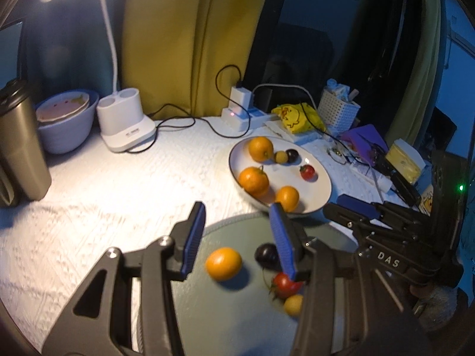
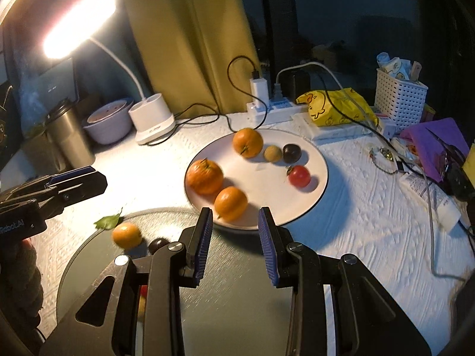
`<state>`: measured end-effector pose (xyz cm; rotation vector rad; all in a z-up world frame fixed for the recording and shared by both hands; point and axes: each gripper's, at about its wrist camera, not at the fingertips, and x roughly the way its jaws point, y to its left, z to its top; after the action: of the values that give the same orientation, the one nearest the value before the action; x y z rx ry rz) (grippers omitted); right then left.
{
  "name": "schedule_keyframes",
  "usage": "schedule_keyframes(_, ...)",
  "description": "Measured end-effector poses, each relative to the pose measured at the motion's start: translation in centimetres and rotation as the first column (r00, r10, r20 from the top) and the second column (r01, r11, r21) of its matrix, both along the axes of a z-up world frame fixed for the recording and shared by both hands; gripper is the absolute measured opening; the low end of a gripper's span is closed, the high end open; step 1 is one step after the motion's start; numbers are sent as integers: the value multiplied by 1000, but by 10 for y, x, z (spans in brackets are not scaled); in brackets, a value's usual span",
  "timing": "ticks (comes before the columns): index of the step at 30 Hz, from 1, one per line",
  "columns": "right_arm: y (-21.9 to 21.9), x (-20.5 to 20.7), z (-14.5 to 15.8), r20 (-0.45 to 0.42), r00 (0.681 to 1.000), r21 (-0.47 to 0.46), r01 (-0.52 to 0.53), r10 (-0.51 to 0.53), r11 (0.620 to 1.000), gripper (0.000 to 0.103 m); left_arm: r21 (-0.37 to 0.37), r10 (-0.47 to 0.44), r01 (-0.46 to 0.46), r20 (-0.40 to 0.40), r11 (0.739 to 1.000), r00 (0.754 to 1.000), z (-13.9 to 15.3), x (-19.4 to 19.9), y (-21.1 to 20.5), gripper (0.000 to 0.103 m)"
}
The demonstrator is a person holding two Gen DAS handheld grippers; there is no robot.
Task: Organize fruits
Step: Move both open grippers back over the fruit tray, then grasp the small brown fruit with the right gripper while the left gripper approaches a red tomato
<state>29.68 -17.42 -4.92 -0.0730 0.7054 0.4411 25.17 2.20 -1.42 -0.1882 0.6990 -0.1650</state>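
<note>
A white plate (image 1: 314, 190) (image 2: 261, 184) holds three oranges (image 1: 253, 180), a small yellow fruit (image 1: 281, 157), a dark fruit (image 1: 292, 155) and a red tomato (image 1: 307, 172). In front of it, a grey-green plate (image 1: 225, 311) (image 2: 237, 296) carries one orange (image 1: 223, 263) (image 2: 127, 235), a dark fruit (image 1: 265, 255), a red tomato (image 1: 285, 283) and a yellow fruit (image 1: 294, 304). My left gripper (image 1: 237, 210) (image 2: 89, 175) hovers open over the grey-green plate, holding nothing. My right gripper (image 2: 236, 212) (image 1: 353, 212) stands open and empty just short of the nearest orange (image 2: 231, 203).
At the back are a lit desk lamp (image 2: 153, 121), a bowl (image 1: 66, 121), a steel tumbler (image 1: 20, 145), a power strip (image 2: 273, 108) with cables, a yellow bag (image 2: 335, 106) and a white basket (image 2: 397, 95). A green leaf (image 2: 108, 222) lies by the grey-green plate.
</note>
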Motion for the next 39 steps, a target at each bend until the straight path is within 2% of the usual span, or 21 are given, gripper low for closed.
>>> schedule_keyframes(13, 15, -39, -15, -39, 999, -21, -30, 29, 999, 34, -10, 9, -10, -11, 1000, 1000, -16, -32, 12, 47)
schedule_keyframes(22, 31, -63, -25, -74, 993, -19, -90, 88, 996, 34, -23, 28, -28, -24, 999, 999, -29, -54, 19, 47)
schedule_keyframes(39, 54, -77, -46, -145, 973, -51, -189, 180, 981, 34, -25, 44, -45, -45, 999, 998, -38, -68, 22, 47)
